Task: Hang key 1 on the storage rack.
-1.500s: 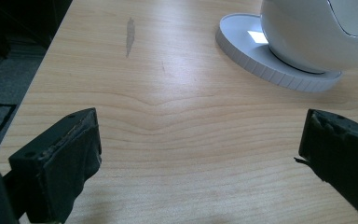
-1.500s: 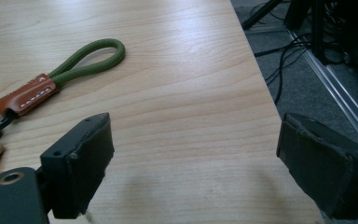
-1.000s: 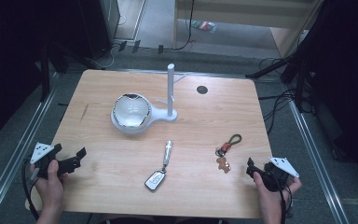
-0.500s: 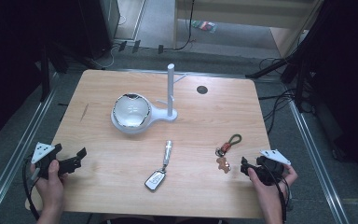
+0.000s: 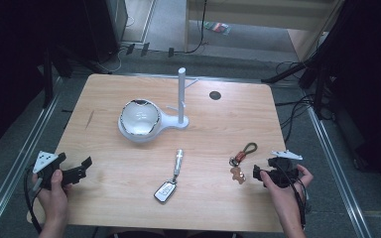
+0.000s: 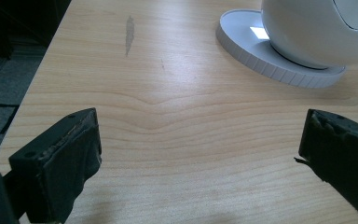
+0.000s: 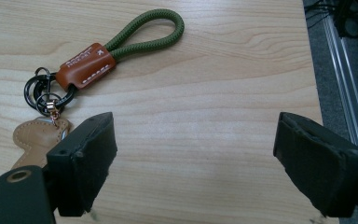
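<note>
Since a second ago the right gripper (image 5: 259, 173) has slid in from the table's right edge toward the keyring, while the left gripper (image 5: 82, 166) sits where it was near the front left corner.

The right gripper's black padded jaws stand wide apart with bare wood between them, clamped on nothing. In the right gripper view its left jaw lies just beside, and partly in front of, a tan leather charm (image 7: 35, 137) that hangs from a cluster of dark metal rings (image 7: 44, 93). These rings join a brown stitched leather tab (image 7: 86, 64) and a loop of olive-green cord (image 7: 151, 30), which stretches away from the jaws. Together they form the keyring (image 5: 240, 161), lying flat on the light wooden table (image 5: 104, 94) near its right front area, just ahead of the right gripper.

The left gripper's jaws are likewise spread wide, empty, over bare tabletop. Beyond them, in the left gripper view, sits the round white ribbed base (image 6: 261, 60) of a white globe-shaped bowl (image 5: 139, 119), which joins an upright white post (image 5: 182, 94) near the table's middle.

Between the two grippers, well apart from each, a silver car key fob with a short metal strap (image 5: 170, 178) lies on the wood.
</note>
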Available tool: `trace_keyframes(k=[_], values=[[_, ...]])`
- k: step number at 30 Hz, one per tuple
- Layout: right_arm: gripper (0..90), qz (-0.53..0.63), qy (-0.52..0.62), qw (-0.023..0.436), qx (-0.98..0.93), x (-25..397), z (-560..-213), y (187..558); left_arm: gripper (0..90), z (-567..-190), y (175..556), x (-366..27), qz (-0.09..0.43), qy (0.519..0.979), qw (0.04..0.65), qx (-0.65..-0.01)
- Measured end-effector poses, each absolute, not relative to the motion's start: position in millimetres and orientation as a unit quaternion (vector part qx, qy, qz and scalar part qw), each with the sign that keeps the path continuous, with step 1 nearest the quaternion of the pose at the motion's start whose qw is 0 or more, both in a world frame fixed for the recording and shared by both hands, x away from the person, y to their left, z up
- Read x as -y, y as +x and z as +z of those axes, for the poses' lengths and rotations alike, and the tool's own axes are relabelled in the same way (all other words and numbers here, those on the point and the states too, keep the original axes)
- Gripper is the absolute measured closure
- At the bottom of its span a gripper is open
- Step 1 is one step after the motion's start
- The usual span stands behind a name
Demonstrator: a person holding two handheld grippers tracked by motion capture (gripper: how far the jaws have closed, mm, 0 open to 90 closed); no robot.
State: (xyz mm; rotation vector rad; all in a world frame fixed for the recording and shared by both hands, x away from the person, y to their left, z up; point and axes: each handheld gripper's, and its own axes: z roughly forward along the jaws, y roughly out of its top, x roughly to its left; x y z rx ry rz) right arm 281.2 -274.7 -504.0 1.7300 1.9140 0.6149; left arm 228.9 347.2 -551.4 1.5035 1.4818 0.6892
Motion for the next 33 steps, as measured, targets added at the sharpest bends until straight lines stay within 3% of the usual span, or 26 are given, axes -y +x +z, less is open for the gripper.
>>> trace_keyframes(k=[33], values=[[12.7, 0.14, 0.665, 0.153, -0.717, 239.7, -492.8, 339.2, 0.0, -551.5, 228.9, -349.1, 0.275, 0.602, 0.448, -0.6]])
